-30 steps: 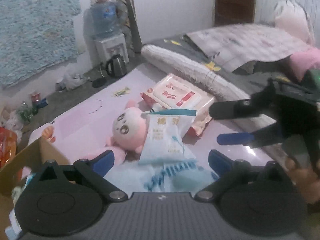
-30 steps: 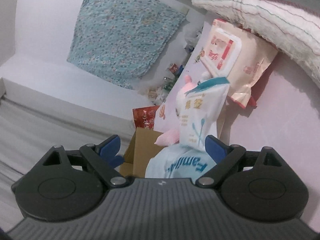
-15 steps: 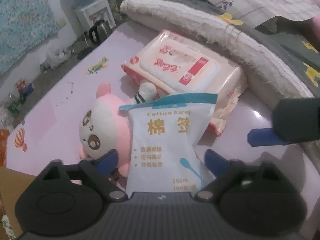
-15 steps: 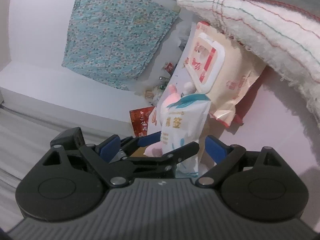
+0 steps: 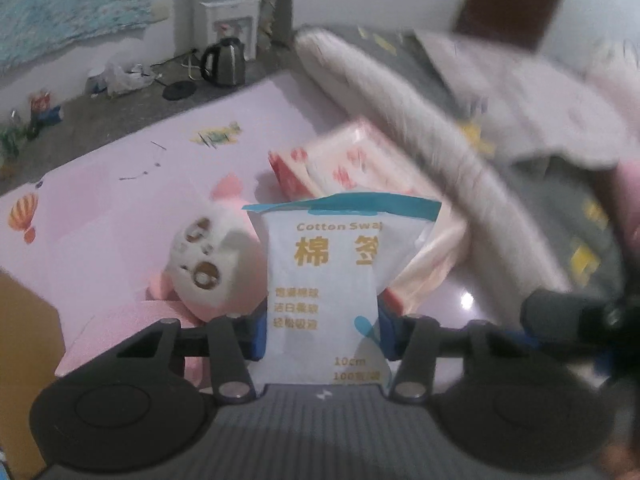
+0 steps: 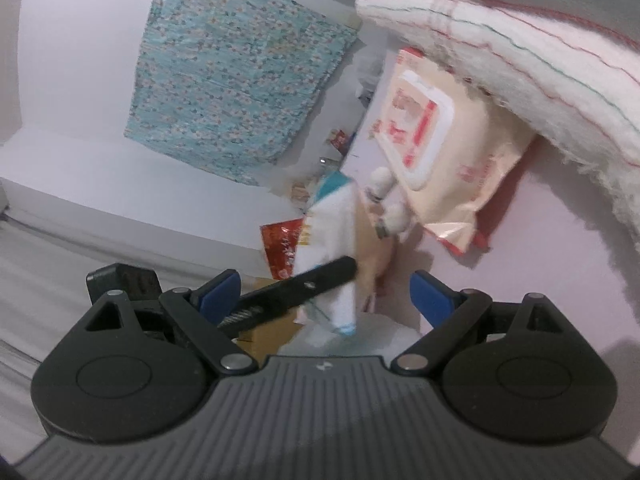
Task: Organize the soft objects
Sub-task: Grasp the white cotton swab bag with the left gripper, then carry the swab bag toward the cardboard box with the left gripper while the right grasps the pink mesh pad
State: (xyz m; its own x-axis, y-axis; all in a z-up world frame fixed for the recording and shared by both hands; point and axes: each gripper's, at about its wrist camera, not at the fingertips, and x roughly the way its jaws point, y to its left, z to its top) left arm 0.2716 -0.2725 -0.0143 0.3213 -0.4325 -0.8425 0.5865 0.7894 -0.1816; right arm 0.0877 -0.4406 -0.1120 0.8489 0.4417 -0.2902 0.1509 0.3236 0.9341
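A white cotton swab bag (image 5: 324,264) with a teal top edge stands upright between the blue pads of my left gripper (image 5: 323,336). Its jaws are closing and the pads touch both sides of the bag. A pink and white plush toy (image 5: 212,264) lies just left of the bag, and a wet wipes pack (image 5: 348,160) lies behind it. In the right wrist view, the left gripper's black finger (image 6: 312,284) crosses the bag (image 6: 332,224). My right gripper (image 6: 326,292) hovers open beside it, gripping nothing. The wipes pack (image 6: 432,136) lies beyond.
All of this rests on a pink mat (image 5: 120,184). A rolled white blanket (image 5: 420,120) borders it on the right, against a grey bed. A cardboard box (image 5: 24,340) stands at the left edge. A kettle (image 5: 224,62) and water dispenser (image 5: 228,24) stand on the floor behind.
My left gripper has moved forward and down onto the cotton swab bag, and its jaws have narrowed from wide open to touching the bag. The right gripper has barely moved.
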